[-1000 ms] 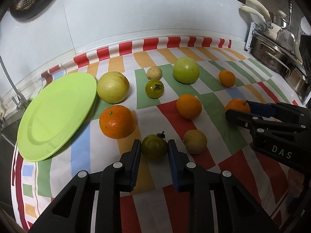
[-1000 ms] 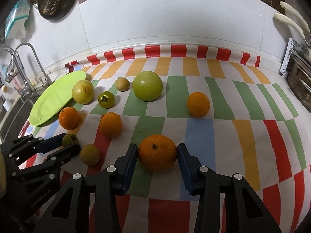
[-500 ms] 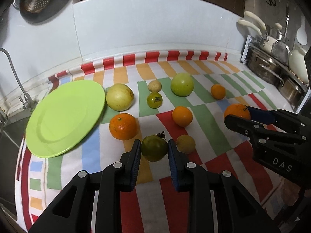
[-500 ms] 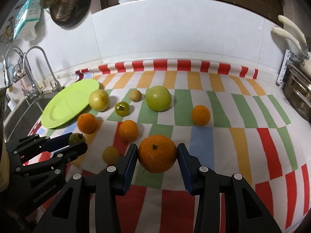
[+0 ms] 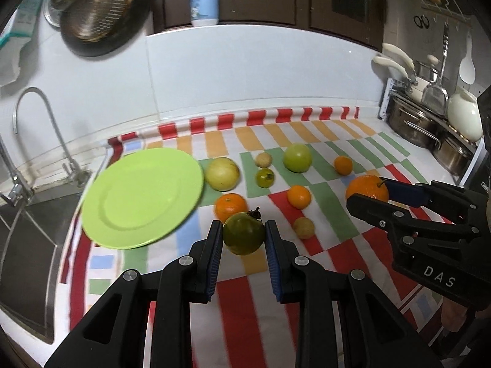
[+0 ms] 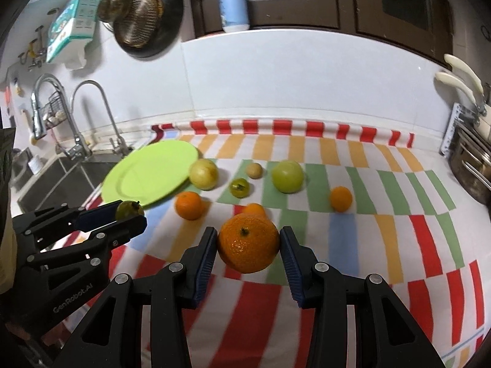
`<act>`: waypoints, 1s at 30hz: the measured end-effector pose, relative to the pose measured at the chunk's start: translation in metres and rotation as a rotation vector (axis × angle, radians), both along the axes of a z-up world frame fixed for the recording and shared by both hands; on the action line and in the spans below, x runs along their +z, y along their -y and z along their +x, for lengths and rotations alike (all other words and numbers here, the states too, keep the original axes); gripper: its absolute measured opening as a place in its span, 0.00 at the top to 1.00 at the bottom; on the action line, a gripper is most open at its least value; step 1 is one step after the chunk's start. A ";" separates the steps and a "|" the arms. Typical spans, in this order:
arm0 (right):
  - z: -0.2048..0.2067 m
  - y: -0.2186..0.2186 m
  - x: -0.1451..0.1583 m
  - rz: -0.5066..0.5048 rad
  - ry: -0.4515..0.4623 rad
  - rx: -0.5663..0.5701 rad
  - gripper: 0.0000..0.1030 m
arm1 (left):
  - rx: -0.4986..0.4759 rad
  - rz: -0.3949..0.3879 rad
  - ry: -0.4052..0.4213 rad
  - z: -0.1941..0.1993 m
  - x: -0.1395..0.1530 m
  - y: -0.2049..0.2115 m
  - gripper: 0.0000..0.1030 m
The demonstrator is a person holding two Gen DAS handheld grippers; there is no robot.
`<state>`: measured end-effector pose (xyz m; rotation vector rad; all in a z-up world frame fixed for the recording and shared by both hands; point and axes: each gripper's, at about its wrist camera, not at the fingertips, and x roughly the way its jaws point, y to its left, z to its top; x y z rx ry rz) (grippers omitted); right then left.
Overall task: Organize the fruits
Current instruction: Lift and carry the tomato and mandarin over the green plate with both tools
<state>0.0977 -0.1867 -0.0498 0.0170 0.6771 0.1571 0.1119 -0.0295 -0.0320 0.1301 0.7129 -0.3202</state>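
Observation:
My left gripper [image 5: 244, 237] is shut on a dark green tomato [image 5: 244, 236] with a stem, held above the striped cloth. My right gripper [image 6: 248, 245] is shut on a large orange [image 6: 248, 243], also off the cloth. In the left wrist view the right gripper [image 5: 373, 191] shows at the right with the large orange [image 5: 366, 187]. In the right wrist view the left gripper [image 6: 130, 214] shows at the left with the green tomato [image 6: 129, 209]. A lime green plate [image 5: 139, 196] lies at the cloth's left end, with nothing on it.
Several fruits stay on the cloth: a yellow apple [image 5: 221, 173], an orange [image 5: 230, 207], a small green tomato [image 5: 265, 178], a green apple [image 5: 297, 157], small oranges [image 5: 298, 196] and pale small fruits [image 5: 303, 228]. A sink [image 5: 21, 245] lies left, steel pots [image 5: 411, 119] right.
Both grippers have risen and pulled back from the cloth, each carrying its fruit. The fruits left on the cloth now look smaller and farther away, and more of the wall shows.

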 end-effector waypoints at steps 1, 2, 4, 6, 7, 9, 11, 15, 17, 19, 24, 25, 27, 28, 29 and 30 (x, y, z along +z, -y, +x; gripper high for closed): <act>0.000 -0.005 0.002 0.003 0.006 0.007 0.58 | 0.008 0.000 0.003 0.000 0.002 -0.005 0.73; 0.000 -0.009 0.004 0.002 0.013 0.013 0.58 | 0.014 0.001 0.005 0.000 0.003 -0.009 0.73; 0.001 -0.020 0.008 0.001 0.028 0.025 0.58 | 0.023 -0.002 0.013 0.001 0.007 -0.020 0.73; 0.004 -0.028 0.011 0.002 0.040 0.036 0.58 | 0.032 -0.003 0.023 0.003 0.010 -0.028 0.73; 0.005 -0.033 0.012 0.002 0.046 0.041 0.58 | 0.035 -0.004 0.027 0.004 0.011 -0.033 0.73; 0.009 -0.043 0.014 -0.001 0.057 0.053 0.58 | 0.040 -0.007 0.033 0.006 0.014 -0.043 0.73; 0.012 -0.053 0.016 -0.001 0.067 0.064 0.58 | 0.045 -0.006 0.041 0.009 0.016 -0.052 0.73; 0.023 -0.073 0.017 -0.003 0.074 0.081 0.58 | 0.056 -0.006 0.043 0.019 0.018 -0.072 0.73; 0.029 -0.083 0.018 -0.006 0.076 0.090 0.58 | 0.057 -0.005 0.045 0.025 0.017 -0.083 0.73; 0.035 -0.094 0.019 -0.008 0.077 0.096 0.58 | 0.058 0.000 0.046 0.032 0.017 -0.092 0.73; 0.053 -0.118 0.021 -0.012 0.083 0.104 0.58 | 0.058 0.004 0.046 0.049 0.015 -0.114 0.73; 0.058 -0.123 0.021 -0.012 0.085 0.106 0.58 | 0.059 0.005 0.046 0.053 0.014 -0.117 0.73; 0.067 -0.132 0.021 -0.017 0.086 0.109 0.58 | 0.058 0.005 0.044 0.061 0.012 -0.125 0.73; 0.070 -0.134 0.021 -0.018 0.088 0.110 0.58 | 0.058 0.004 0.043 0.065 0.011 -0.127 0.73; 0.075 -0.138 0.020 -0.023 0.088 0.109 0.58 | 0.056 0.006 0.043 0.071 0.009 -0.131 0.73; 0.080 -0.142 0.020 -0.030 0.088 0.110 0.58 | 0.056 0.010 0.043 0.075 0.008 -0.134 0.73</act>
